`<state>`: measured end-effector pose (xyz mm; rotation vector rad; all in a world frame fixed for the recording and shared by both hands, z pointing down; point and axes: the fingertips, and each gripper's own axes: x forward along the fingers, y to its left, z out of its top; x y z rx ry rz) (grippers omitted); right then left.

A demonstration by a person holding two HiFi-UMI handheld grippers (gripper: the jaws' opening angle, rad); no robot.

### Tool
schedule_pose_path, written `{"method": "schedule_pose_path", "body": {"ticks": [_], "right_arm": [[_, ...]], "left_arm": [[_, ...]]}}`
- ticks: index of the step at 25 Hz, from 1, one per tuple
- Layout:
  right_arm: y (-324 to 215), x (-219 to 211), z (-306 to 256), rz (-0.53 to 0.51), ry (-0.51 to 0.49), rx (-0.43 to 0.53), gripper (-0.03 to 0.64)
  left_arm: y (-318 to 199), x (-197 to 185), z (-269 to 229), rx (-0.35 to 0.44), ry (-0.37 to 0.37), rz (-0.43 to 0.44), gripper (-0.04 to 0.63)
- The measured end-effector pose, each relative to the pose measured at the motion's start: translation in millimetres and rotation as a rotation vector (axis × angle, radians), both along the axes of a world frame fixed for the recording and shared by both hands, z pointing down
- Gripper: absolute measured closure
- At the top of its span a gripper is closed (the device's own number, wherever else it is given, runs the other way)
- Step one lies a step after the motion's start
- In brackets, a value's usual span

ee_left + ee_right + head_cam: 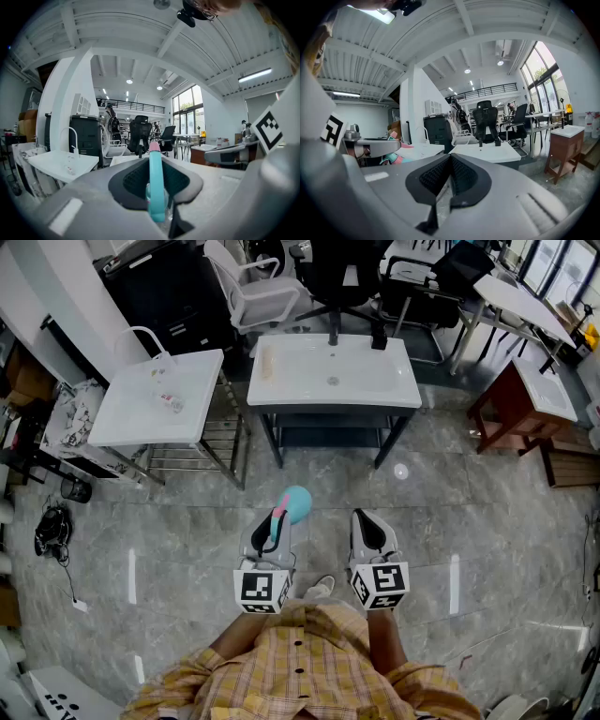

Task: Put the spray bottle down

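Head view gives me the left gripper (pixel 272 524) over a glossy grey marbled floor (pixel 469 512). Its fingers are clamped on the spray bottle (pixel 296 504), a rounded teal plastic body with a pink trigger. The bottle is in the air, well short of the white basin bench (pixel 375 395) ahead. The right gripper (pixel 371 524) hangs just beside it, and each carries a white marker cube (pixel 262 589) printed with black square patterns. Left gripper view: I see the black ribbed pads pressed on a smooth teal strip of the bottle, which rises upright between them to a pink tip. Right gripper view: the same ribbed black fingers are together with nothing between them. The teal-and-pink bottle shows off to the left, under the other gripper's smooth grey shell.
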<state>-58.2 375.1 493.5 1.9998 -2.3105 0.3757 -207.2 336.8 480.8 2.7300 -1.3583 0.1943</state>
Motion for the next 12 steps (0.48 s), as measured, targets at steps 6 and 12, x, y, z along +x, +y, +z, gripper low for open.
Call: {"method": "schedule_pose_path", "body": {"ticks": [6,12], "right_arm": [[2,15,-1,-0.026,-0.033,0.021,0.615],[4,23,1,-0.014,-0.060,0.011,0.615]], "left_arm": [[3,14,6,0.001,0.004,-0.015,0.528],[10,15,9,-0.013,-0.019,-0.024,0.528]]}}
